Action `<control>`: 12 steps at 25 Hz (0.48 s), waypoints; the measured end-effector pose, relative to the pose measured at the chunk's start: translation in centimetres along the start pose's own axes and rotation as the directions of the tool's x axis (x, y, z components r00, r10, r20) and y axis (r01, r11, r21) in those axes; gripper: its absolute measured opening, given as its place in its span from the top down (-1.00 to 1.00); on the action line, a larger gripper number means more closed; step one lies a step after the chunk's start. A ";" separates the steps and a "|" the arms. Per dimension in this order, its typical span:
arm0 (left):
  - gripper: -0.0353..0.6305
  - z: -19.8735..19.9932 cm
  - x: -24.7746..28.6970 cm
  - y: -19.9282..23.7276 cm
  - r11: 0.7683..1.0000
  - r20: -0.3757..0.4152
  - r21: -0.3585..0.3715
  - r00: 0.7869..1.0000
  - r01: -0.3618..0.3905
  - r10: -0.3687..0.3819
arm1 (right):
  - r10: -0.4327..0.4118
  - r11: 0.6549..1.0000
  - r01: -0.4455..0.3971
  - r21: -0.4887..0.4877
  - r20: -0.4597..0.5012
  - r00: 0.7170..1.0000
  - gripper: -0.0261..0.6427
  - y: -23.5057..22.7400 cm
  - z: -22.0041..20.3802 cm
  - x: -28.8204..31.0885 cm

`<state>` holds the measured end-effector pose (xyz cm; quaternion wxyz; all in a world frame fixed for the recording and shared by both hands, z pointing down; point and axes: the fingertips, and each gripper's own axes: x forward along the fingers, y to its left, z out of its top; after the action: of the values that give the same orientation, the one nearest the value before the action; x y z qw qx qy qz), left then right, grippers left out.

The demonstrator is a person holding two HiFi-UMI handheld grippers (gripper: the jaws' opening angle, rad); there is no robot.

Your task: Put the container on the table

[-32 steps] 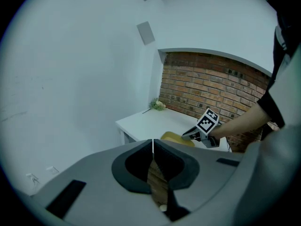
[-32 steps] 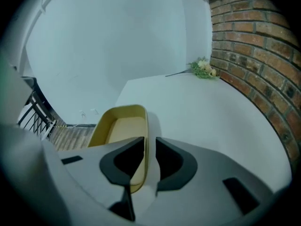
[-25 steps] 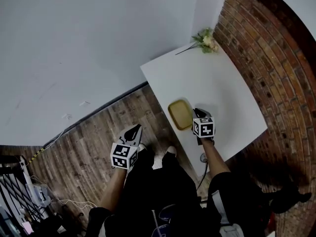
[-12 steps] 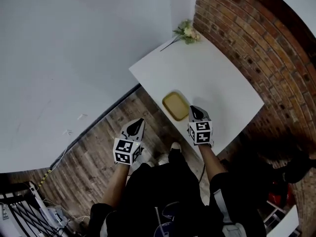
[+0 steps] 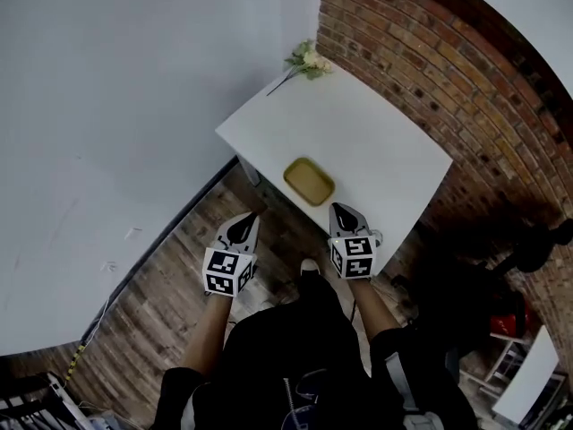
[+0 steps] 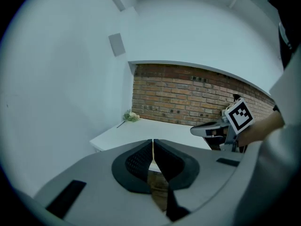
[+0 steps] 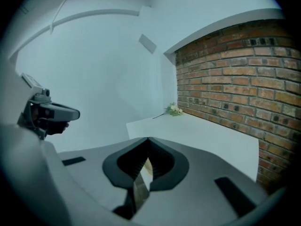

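A shallow yellow container [image 5: 309, 181] lies flat on the white table [image 5: 376, 141], near its front edge. My right gripper [image 5: 340, 210] is shut and holds nothing; it hovers just off the table's edge, a short way from the container. Further left, my left gripper [image 5: 248, 220] is shut too, empty, and hangs over the wooden floor. In the left gripper view the jaws [image 6: 153, 141] meet at their tips, with the table [image 6: 141, 128] ahead. The right gripper view shows its jaws [image 7: 148, 139] closed, with a sliver of yellow behind them.
A small bunch of flowers [image 5: 304, 60] lies at the table's far corner. A brick wall [image 5: 448, 79] runs along the table's right side and a pale wall [image 5: 116, 106] stands to the left. Wooden floor [image 5: 170, 294] lies under me, and dark clutter [image 5: 501, 303] sits at the right.
The view has pulled back from the table. My right gripper, which was beside the container, now sits off the table's edge. The container has stayed on the table.
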<state>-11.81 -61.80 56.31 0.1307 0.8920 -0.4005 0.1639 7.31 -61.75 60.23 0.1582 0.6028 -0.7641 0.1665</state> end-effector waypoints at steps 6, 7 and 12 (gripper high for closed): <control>0.83 -1.3 -3.5 -0.1 1.000 0.030 -0.002 0.999 0.031 -0.030 | -0.005 1.000 0.005 -0.004 0.045 0.999 0.85 4.3 0.4 -3.5; 0.83 -1.5 -4.1 -0.1 0.999 0.033 -0.002 0.999 0.033 -0.033 | -0.004 1.000 0.004 -0.007 0.049 0.999 0.85 5.0 0.3 -4.0; 0.83 -3.0 -7.5 -0.2 0.999 0.046 -0.003 0.998 0.040 -0.040 | -0.019 0.998 0.023 -0.059 0.070 0.997 0.85 7.7 0.2 -7.0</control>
<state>-16.88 -55.55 56.08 0.1263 0.9032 -0.3858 0.1398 1.37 -54.03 56.48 0.1512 0.6113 -0.7674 0.1208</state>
